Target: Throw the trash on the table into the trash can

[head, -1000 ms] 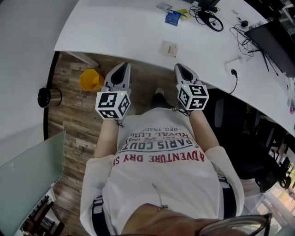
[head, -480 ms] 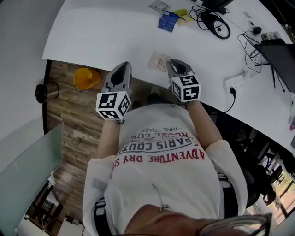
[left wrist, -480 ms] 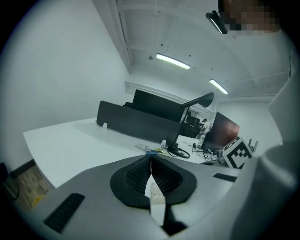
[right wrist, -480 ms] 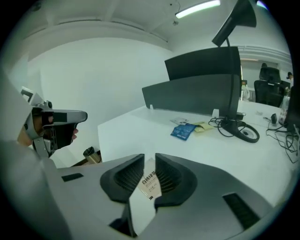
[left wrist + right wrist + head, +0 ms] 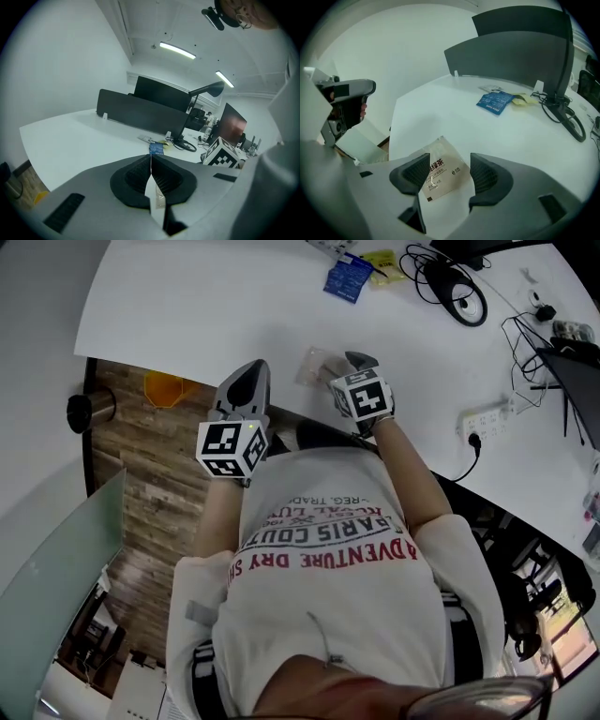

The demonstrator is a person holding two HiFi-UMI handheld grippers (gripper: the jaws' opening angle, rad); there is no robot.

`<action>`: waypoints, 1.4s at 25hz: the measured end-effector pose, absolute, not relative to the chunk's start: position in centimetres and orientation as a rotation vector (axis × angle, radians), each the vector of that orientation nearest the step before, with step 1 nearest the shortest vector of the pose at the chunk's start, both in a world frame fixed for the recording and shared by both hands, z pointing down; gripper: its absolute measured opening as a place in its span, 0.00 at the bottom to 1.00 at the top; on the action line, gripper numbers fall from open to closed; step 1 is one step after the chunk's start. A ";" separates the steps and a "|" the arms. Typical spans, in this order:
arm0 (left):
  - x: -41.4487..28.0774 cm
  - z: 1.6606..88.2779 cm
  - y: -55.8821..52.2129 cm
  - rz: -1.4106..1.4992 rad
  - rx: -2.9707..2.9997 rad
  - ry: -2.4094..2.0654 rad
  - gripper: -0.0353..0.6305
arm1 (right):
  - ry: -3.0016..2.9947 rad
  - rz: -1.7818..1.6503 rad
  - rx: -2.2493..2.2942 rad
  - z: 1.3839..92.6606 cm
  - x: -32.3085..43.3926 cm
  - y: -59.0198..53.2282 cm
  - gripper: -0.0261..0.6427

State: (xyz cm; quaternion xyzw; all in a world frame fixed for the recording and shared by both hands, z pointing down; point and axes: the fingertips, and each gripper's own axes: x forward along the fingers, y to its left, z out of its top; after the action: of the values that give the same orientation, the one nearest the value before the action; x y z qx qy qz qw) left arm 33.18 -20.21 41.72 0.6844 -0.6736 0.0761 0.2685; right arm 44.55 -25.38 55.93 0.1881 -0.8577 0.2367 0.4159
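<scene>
Right hand-held gripper (image 5: 450,169) dropped, jaws just opened, seemingly over the packet (image 5: 439,180).

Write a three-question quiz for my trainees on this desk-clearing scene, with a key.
1. True or false: the left gripper has its jaws shut.
2. What lies between the jaws of the right gripper? A) a flat beige tea sachet; B) a blue packet; C) a black cable.
3. Fill in: the orange plastic trash can stands on the wooden ____.
Key: 1 true. 2 A; those jaws have just been opening and do not press it. 3 floor.
</scene>
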 end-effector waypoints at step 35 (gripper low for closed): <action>17.4 41.8 -14.2 0.080 1.606 -2.021 0.09 | -2.329 0.518 0.207 48.8 26.1 -23.5 0.08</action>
State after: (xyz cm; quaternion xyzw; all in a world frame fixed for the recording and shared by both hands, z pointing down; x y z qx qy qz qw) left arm 17.39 -14.20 41.76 0.5977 -0.7521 0.0297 0.2761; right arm 26.06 -23.49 48.82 0.0803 -0.9056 0.2013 0.3647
